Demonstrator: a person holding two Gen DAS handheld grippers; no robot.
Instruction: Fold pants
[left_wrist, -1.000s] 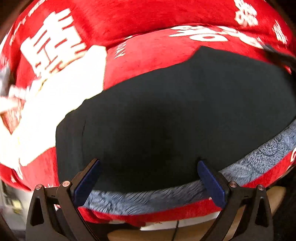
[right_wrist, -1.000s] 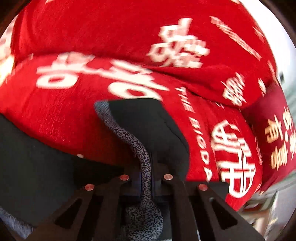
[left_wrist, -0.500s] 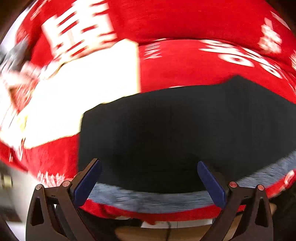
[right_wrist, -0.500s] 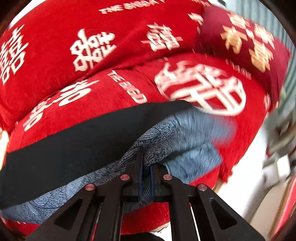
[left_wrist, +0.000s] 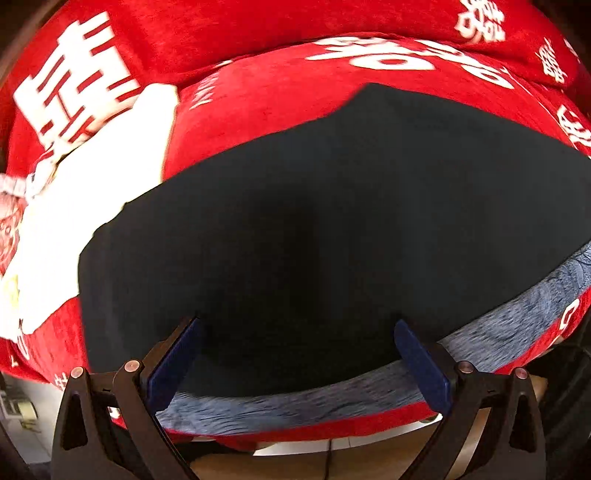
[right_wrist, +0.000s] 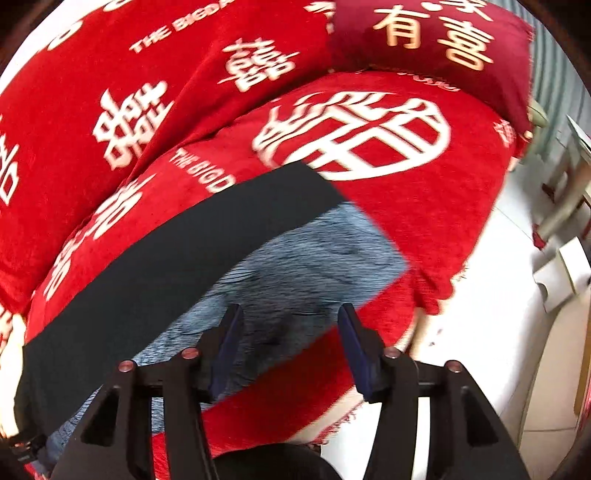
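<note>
The pants (left_wrist: 332, 206) are black outside with a grey-blue patterned lining, and they lie flat across a red sofa seat. In the left wrist view my left gripper (left_wrist: 295, 354) hangs open above the near edge of the pants, where the grey-blue band (left_wrist: 332, 402) shows. In the right wrist view the pants (right_wrist: 166, 258) run from lower left to centre, and the grey-blue end (right_wrist: 314, 266) lies flat on the seat. My right gripper (right_wrist: 288, 347) is just above that end; its jaws are opening and no cloth is pinched between them.
The red sofa cover (right_wrist: 369, 129) has large white characters. A dark red cushion (right_wrist: 436, 40) leans at the back right. A white cloth (left_wrist: 85, 206) lies on the seat left of the pants. White floor (right_wrist: 498, 314) and furniture sit beyond the sofa's right end.
My right gripper carried the grey-blue pants end across to the right, laid it flat and let it go, its jaws now apart. My left gripper stayed open over the pants.
</note>
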